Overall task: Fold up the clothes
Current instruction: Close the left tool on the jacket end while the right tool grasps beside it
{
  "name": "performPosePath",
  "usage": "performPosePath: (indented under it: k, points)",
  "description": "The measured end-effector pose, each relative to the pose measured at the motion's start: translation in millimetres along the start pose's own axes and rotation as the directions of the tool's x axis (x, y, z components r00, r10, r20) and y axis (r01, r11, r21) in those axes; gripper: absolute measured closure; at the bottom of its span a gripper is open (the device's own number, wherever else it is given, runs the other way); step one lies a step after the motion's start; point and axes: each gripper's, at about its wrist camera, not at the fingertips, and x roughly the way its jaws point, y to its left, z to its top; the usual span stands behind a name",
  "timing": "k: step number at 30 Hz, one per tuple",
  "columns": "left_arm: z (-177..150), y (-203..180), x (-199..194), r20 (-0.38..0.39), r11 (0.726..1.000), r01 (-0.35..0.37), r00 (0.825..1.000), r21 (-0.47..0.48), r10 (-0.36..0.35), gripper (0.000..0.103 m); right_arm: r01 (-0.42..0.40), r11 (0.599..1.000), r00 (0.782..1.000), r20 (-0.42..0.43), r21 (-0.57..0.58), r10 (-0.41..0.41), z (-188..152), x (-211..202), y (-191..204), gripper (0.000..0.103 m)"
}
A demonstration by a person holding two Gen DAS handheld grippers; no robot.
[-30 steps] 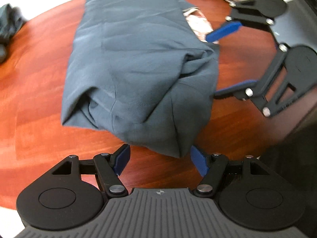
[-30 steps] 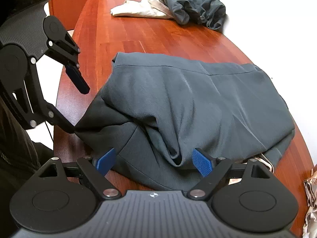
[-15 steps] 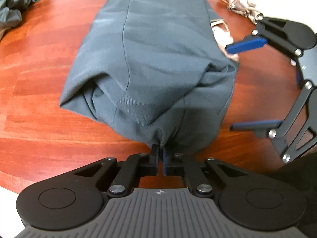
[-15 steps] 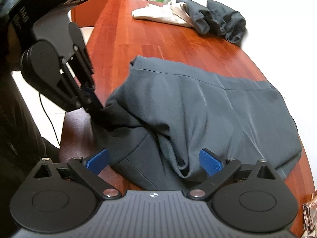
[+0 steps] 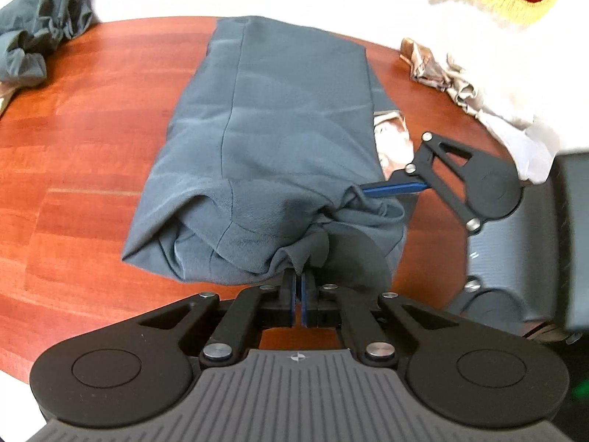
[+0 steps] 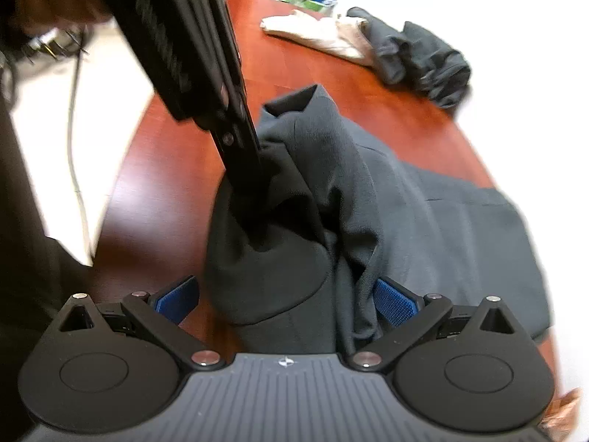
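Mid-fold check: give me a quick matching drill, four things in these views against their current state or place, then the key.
1. left gripper
2. right gripper
3. crumpled dark garment
4. cream cloth

A. open, fingers either side of a fold
B. lying at the table's far end, beside dark clothes
C. shut on the grey garment
D. bunched at the table's far left edge

Pairs: 1-C, 2-A, 3-D, 4-B
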Motion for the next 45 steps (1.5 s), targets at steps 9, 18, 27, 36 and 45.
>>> performPosePath:
  k: [9,18,27,36,45]
  points:
    - [13.2,-5.1,-3.4,0.016,1.0,0.016,1.0,0.003,-0.017,0.101,0.105,0.985,0.994,0.029,-0.14,-0.102,5.7,16.5,18.3,0.001]
    - [8.8,1.9,-10.8,0.024,0.999,0.01,1.0,0.031,-0.011,0.101,0.089,0.993,0.996,0.006,-0.075,-0.089,7.8,34.8,16.6,0.032]
    - [-19.5,-3.4,-24.6,0.055,0.943,-0.035,0.998,0.33,0.018,0.033,0.016,0.997,1.0,-0.008,0.078,-0.015,9.4,23.0,-5.5,0.056]
    - [-33.0,14.6,-14.5,0.097,0.811,-0.18,0.984,0.557,0.152,0.025,-0.022,0.992,0.999,-0.022,0.128,0.025,10.6,21.6,-26.6,0.058]
    - [-31.8,25.6,-0.1,0.155,0.641,-0.212,0.977,0.738,0.145,0.024,-0.035,0.983,0.999,-0.024,0.179,0.04,16.3,17.2,-41.3,0.058]
